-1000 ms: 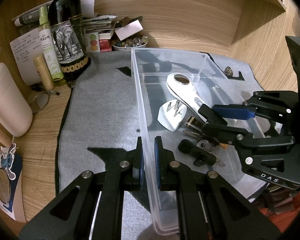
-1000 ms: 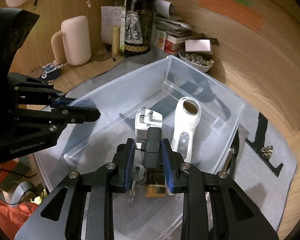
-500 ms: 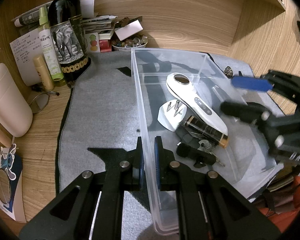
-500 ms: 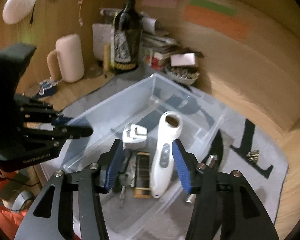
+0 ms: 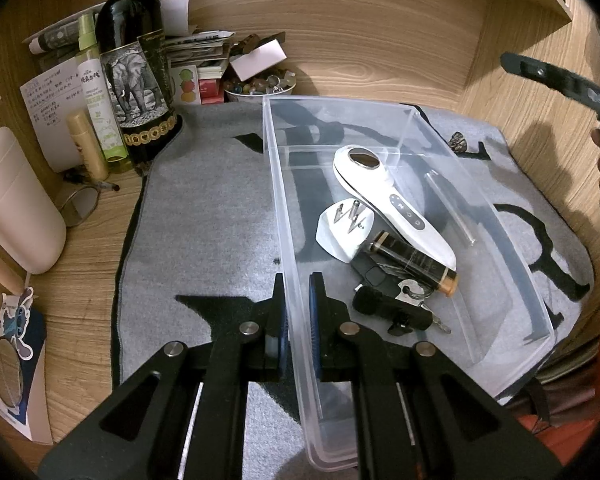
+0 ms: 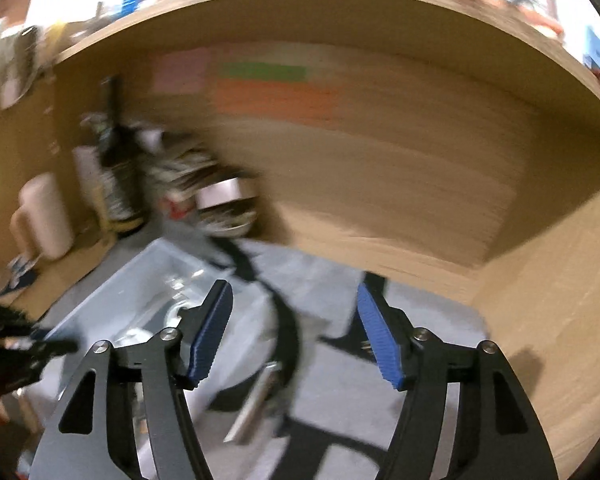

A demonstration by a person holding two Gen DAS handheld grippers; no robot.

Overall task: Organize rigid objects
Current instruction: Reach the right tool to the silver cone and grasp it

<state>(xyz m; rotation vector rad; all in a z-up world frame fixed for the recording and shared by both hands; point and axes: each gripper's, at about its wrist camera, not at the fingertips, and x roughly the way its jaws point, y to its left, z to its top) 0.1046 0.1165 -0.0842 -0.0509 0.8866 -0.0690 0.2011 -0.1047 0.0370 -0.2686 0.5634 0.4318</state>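
The left hand-held gripper [image 5: 298,312] stays clamped on the near left wall of the clear bin [image 5: 500,216], which sits on the grey mat [image 5: 204,216] toward the tabletop's right side. The right hand-held gripper [image 6: 294,330] has let go of the small black device [image 5: 384,308], now lying in the bin's near end by the keys [image 5: 414,292], and has lifted away; its jaws are opening with nothing between them.

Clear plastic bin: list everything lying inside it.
Inside the clear plastic bin: a white handheld device, a white plug adapter, a dark tube with an orange cap, and a black car key with keys. Anything beneath this pile is hidden.
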